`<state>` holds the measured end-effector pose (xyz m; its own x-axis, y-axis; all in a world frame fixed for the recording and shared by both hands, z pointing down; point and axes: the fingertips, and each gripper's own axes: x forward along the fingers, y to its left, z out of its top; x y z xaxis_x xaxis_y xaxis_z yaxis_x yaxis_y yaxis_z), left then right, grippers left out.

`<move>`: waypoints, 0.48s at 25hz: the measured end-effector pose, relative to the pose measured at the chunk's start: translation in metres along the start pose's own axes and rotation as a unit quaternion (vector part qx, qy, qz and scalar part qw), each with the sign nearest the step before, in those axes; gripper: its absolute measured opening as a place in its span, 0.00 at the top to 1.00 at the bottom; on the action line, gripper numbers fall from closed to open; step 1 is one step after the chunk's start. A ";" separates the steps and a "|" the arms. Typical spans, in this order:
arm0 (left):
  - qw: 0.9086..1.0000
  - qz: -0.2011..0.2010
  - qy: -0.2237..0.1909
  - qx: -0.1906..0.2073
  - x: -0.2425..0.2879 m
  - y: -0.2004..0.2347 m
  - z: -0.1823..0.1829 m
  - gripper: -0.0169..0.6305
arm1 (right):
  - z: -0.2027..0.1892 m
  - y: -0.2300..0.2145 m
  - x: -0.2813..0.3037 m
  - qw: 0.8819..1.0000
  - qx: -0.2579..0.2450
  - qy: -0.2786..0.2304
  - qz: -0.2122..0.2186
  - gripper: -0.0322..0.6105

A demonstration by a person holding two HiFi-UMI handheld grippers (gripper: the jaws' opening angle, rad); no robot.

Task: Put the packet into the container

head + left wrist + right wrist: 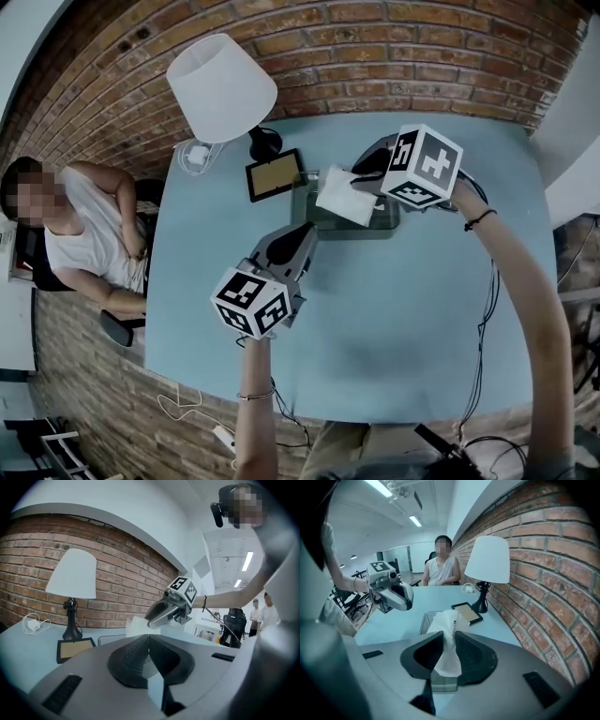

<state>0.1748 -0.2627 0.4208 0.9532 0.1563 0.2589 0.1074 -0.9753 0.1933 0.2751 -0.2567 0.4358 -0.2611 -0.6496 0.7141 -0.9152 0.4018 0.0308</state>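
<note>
Toward the far side of the pale blue bench (394, 319), the right tool (356, 178) is clamped on the white packet (340, 197). In the right gripper view, both jaws of this tool (445, 641) press on the packet's (449, 623) crumpled lower part, and the rest of the packet sticks out past the tips. The packet hangs over the clear container (377, 228), covering its far left corner in the head view. No view shows whether the packet's free edge touches the container's rim. In the right gripper view, the container (423, 623) lies flat on the bench just beyond the jaws.

The left tool (303, 234) hovers nearer the person, just beside the container's near left corner and pointing toward it. Its jaws are together at the tips in the left gripper view, with nothing between them (148, 639). That view also shows the packet (135, 625) held out in front of the other tool.

A lamp (221, 89) with a white shade stands against the brick wall (394, 47). A small picture frame (274, 174) leans just left of the container. A white charger (197, 156) with its cable lies at the far left corner of the bench. A seated person (89, 234) is at the left end.
</note>
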 end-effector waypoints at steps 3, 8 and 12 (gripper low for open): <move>1.000 -0.001 0.001 0.000 0.005 0.004 0.000 0.96 | -0.006 0.005 0.021 0.999 -0.027 0.024 0.025 0.81; 1.000 -0.006 0.001 0.001 0.015 0.008 0.002 0.96 | -0.015 0.011 0.044 0.996 -0.051 0.050 0.050 0.81; 1.000 -0.006 0.002 -0.004 0.020 0.011 0.000 0.96 | -0.017 0.013 0.055 0.994 -0.057 0.061 0.065 0.81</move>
<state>0.1953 -0.2700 0.4286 0.9509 0.1684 0.2598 0.1164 -0.9720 0.2041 0.2537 -0.2762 0.4877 -0.3288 -0.5077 0.7963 -0.8336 0.5523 0.0078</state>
